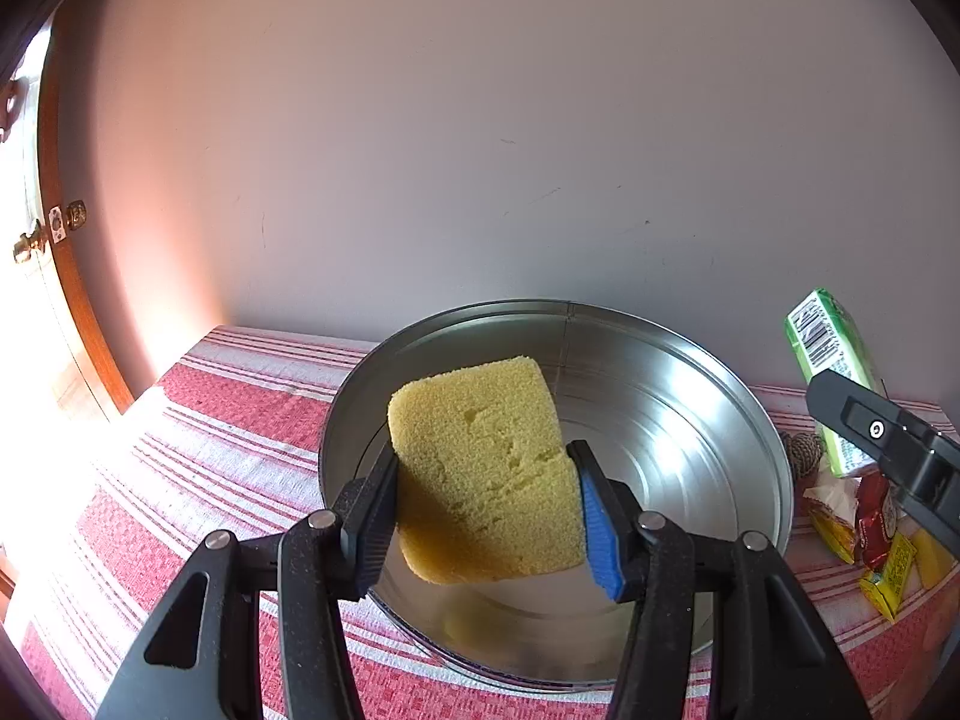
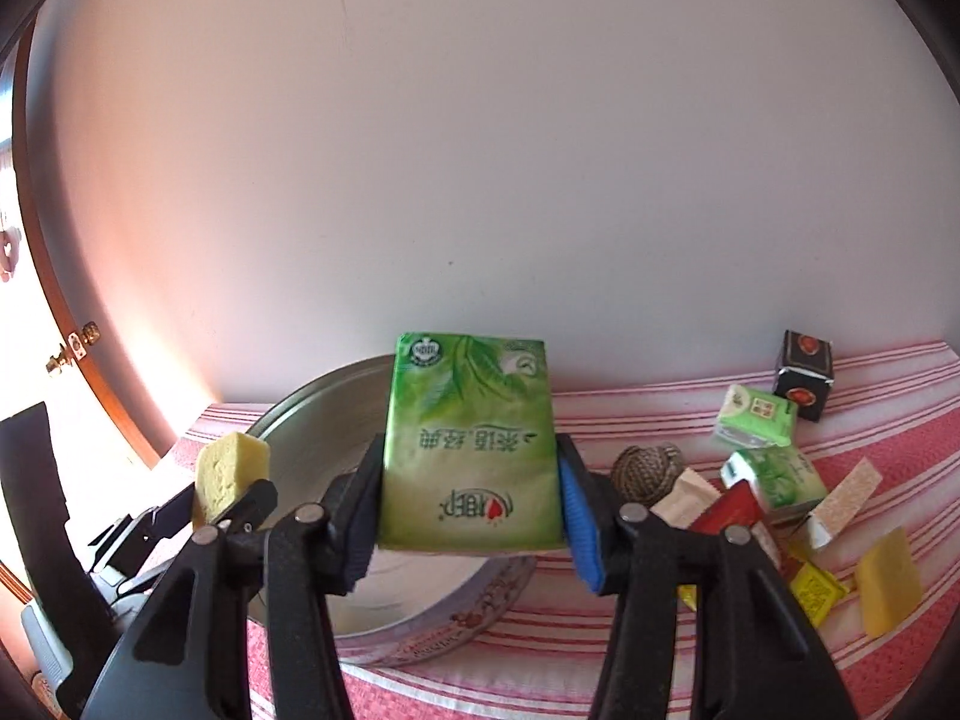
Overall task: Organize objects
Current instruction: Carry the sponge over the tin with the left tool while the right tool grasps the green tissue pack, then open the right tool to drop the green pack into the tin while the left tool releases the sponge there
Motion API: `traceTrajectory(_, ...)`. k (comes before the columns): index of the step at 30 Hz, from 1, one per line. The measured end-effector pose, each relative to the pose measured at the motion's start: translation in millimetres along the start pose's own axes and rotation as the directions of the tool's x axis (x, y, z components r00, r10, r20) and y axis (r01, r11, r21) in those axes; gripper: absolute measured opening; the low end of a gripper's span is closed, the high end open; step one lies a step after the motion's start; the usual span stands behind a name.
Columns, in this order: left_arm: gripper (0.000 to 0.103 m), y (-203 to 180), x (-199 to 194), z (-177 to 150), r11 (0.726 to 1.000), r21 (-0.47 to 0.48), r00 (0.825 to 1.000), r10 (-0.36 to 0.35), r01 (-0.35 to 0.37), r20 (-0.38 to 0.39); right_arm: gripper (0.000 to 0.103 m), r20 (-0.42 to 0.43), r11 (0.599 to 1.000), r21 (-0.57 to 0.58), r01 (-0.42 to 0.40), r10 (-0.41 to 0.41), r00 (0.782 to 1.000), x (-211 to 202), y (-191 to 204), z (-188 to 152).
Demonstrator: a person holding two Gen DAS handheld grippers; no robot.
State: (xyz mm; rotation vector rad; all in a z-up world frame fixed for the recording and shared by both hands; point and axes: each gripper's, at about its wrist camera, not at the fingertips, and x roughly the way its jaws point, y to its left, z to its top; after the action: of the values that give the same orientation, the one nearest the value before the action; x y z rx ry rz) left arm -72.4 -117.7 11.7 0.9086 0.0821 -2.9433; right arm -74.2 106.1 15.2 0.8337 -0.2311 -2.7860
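Nearest the left wrist camera, the left gripper (image 1: 483, 516) is clamped on a porous yellow rectangular sponge (image 1: 483, 468), pinched at its lower sides between the black pad and the blue one, so that the sponge stands tilted above the open mouth of the round, shallow silver metal tin (image 1: 690, 384). Nearest the right wrist camera, the right gripper (image 2: 471, 510) is closed on a soft green plastic tissue pack (image 2: 471, 438), held upright with its printing upside down, in front of and over the right part of the same tin. The tin looks bare inside (its floor shows only reflections), so the step in hand seems to be the first deposits, with both items carried to the container at once. Beyond and to the right, on the red-and-white striped cloth covering the surface (image 2: 660, 420), the unsorted heap waits: a ball of brown twine (image 2: 648, 471), two small green tissue packs (image 2: 759, 414), a second yellow sponge block (image 2: 888, 588), small red and yellow sachets, whose labels are too blurred to read, and farthest back a black cube-shaped box (image 2: 804, 375) near the pale wall. Next, each item probably needs lowering inside the rim before release, the sponge to the left and the pack to the right, so they do not collide.
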Motion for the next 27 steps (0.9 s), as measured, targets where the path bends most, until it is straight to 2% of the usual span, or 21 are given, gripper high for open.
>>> traceTrajectory(4, 0.056, 6, 12, -3, 0.999, -0.004, 0.999, 0.032, -0.033, -0.039, 0.053, -0.053, 1.0, -0.009, -0.006, 0.005, 0.999, 35, 17, -6)
traceTrajectory(9, 0.056, 5, 22, -8, 0.998, 0.017, 0.995, 0.066, -0.065, -0.073, 0.053, -0.137, 0.998, -0.03, -0.048, 0.043, 0.99, 59, 21, -21)
traceTrajectory(17, 0.056, 5, 28, -9, 0.996, 0.018, 0.993, 0.088, -0.087, -0.082, 0.055, -0.14, 0.996, -0.075, -0.042, 0.031, 0.99, 63, 19, -29)
traceTrajectory(21, 0.059, 11, 23, -7, 0.993, -0.017, 0.992, 0.112, -0.113, -0.051, 0.073, -0.113, 0.996, -0.084, -0.026, 0.016, 0.993, 58, 17, -25)
traceTrajectory(22, 0.064, 15, 22, -6, 0.994, -0.037, 0.993, 0.103, -0.104, -0.05, 0.081, -0.099, 0.996, -0.082, -0.028, 0.02, 0.995, 55, 16, -23)
traceTrajectory(23, 0.074, 19, 20, -5, 0.994, -0.061, 0.995, 0.086, -0.089, -0.048, 0.089, -0.086, 0.997, -0.074, -0.035, 0.029, 0.996, 51, 14, -22)
traceTrajectory(25, 0.089, 25, 14, -4, 0.992, -0.108, 0.998, 0.061, -0.063, -0.022, 0.096, -0.055, 0.997, -0.055, -0.049, 0.046, 0.997, 40, 9, -20)
traceTrajectory(27, 0.093, 28, 10, -1, 0.991, -0.122, 0.998, 0.065, -0.062, 0.021, 0.098, -0.008, 0.998, -0.059, -0.01, 0.009, 1.0, 26, 5, -19)
